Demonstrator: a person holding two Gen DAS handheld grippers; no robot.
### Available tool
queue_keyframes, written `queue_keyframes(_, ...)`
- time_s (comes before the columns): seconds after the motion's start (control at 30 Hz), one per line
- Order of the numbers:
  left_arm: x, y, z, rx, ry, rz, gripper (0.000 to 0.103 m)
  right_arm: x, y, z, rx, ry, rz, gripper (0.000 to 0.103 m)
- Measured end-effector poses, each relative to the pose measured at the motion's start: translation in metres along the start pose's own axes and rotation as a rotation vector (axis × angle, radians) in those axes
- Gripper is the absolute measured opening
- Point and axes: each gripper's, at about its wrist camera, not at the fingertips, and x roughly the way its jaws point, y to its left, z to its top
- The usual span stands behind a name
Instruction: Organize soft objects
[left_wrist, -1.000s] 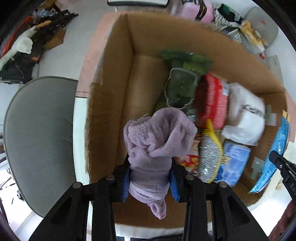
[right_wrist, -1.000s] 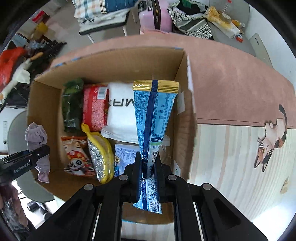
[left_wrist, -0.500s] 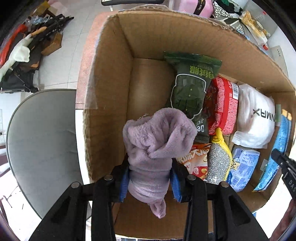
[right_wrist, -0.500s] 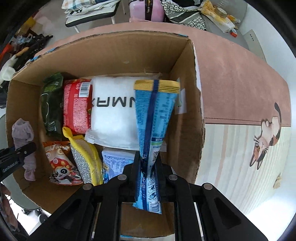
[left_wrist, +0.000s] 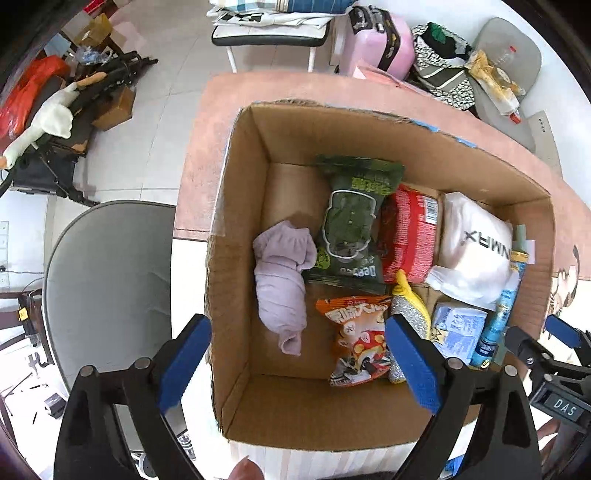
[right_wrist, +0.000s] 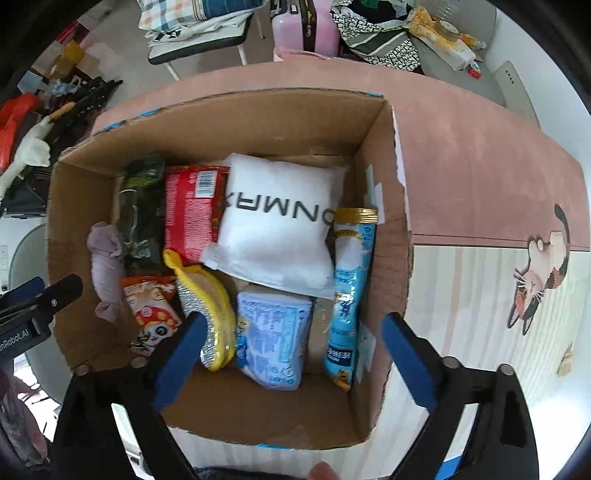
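Both the left gripper (left_wrist: 295, 358) and right gripper (right_wrist: 291, 354) gape above the crumpled lilac cloth (left_wrist: 282, 284).

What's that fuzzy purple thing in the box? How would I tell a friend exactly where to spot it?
Start at the open cardboard box on the table and look along its left wall. There, on the box floor beside the dark green snack bag, lies a rolled lilac fleece cloth. It is the only plain, fuzzy fabric piece in the box; its neighbours are glossy printed packets.
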Motion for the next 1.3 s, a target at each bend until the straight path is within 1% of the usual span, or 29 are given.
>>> queue_keyframes(0.07, -0.005, 0.000, -0.003, -0.002, -0.015, 0.005, 0.096, -0.003, 0.003, -0.004, -0.004, 0.001, 0.014, 0.100)
queue_keyframes(0.1, -0.008, -0.001, -0.006, 0.000, -0.021, 0.008, 0.096, -0.005, 0.004, -0.005, -0.009, -0.001, 0.011, 0.103)
queue_keyframes(0.2, -0.016, 0.001, -0.010, -0.001, -0.045, 0.027, 0.096, -0.007, 0.011, -0.009, -0.019, -0.011, -0.002, 0.103)
queue_keyframes(0.37, -0.019, -0.003, -0.021, -0.004, -0.071, 0.034, 0.096, -0.014, 0.014, -0.017, -0.026, -0.028, -0.009, 0.103)
queue_keyframes(0.5, -0.032, -0.007, -0.037, -0.006, -0.100, 0.038, 0.096, -0.027, 0.013, -0.028, -0.029, -0.059, -0.012, 0.103)
queue_keyframes(0.53, -0.039, -0.008, -0.043, -0.004, -0.120, 0.042, 0.096, -0.032, 0.013, -0.031, -0.031, -0.069, -0.013, 0.103)
queue_keyframes(0.63, -0.061, -0.011, -0.059, -0.007, -0.173, 0.042, 0.096, -0.052, 0.014, -0.044, -0.040, -0.118, -0.021, 0.103)
queue_keyframes(0.8, -0.099, -0.012, -0.087, -0.005, -0.240, 0.031, 0.096, -0.093, 0.013, -0.075, -0.048, -0.206, 0.003, 0.103)
queue_keyframes(1.0, -0.149, -0.015, -0.122, 0.019, -0.328, 0.041, 0.096, -0.150, 0.009, -0.119, -0.059, -0.317, 0.009, 0.103)
queue_keyframes(1.13, -0.189, -0.015, -0.147, 0.012, -0.409, 0.047, 0.096, -0.186, 0.007, -0.147, -0.070, -0.375, 0.018, 0.103)
queue_keyframes(1.2, -0.202, -0.014, -0.156, 0.005, -0.438, 0.049, 0.096, -0.206, 0.005, -0.161, -0.069, -0.406, 0.030, 0.103)
queue_keyframes(1.3, -0.222, -0.014, -0.173, 0.000, -0.471, 0.031, 0.096, -0.232, 0.002, -0.181, -0.059, -0.456, 0.032, 0.103)
